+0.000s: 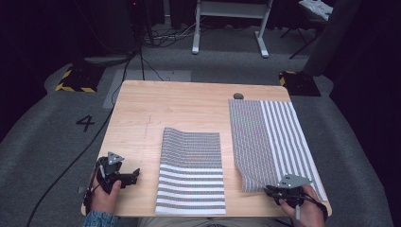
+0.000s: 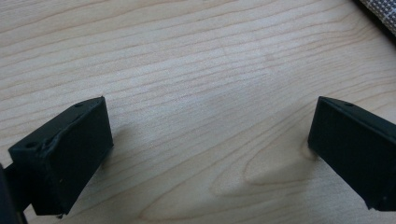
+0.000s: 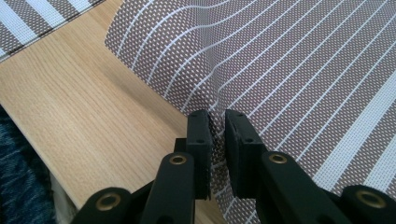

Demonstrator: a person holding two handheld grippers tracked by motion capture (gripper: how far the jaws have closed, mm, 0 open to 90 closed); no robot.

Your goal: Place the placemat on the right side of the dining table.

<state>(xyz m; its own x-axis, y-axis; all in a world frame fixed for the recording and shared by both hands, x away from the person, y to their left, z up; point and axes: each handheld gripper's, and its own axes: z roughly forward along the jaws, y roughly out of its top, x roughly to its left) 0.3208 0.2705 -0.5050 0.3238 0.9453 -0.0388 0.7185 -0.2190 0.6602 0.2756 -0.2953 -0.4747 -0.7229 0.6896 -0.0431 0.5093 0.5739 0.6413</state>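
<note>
Two striped woven placemats lie on the wooden table [image 1: 189, 104]. The middle placemat [image 1: 191, 170] is folded and lies flat near the front edge. The right placemat [image 1: 269, 142] has its left part folded over, and its near edge is lifted and puckered. My right gripper [image 1: 269, 190] is at that near edge. In the right gripper view, the right gripper [image 3: 217, 135] is shut on a pinch of the placemat's fabric [image 3: 289, 70]. My left gripper [image 1: 135, 174] rests at the table's front left. It stands wide open [image 2: 210, 140] over bare wood, with nothing between its jaws.
A small grey lump [image 1: 238, 96] sits at the table's far edge by the right placemat's corner. A corner of the middle placemat [image 2: 383, 14] shows at the top right of the left gripper view. A black cable [image 1: 71, 165] runs across the floor left of the table.
</note>
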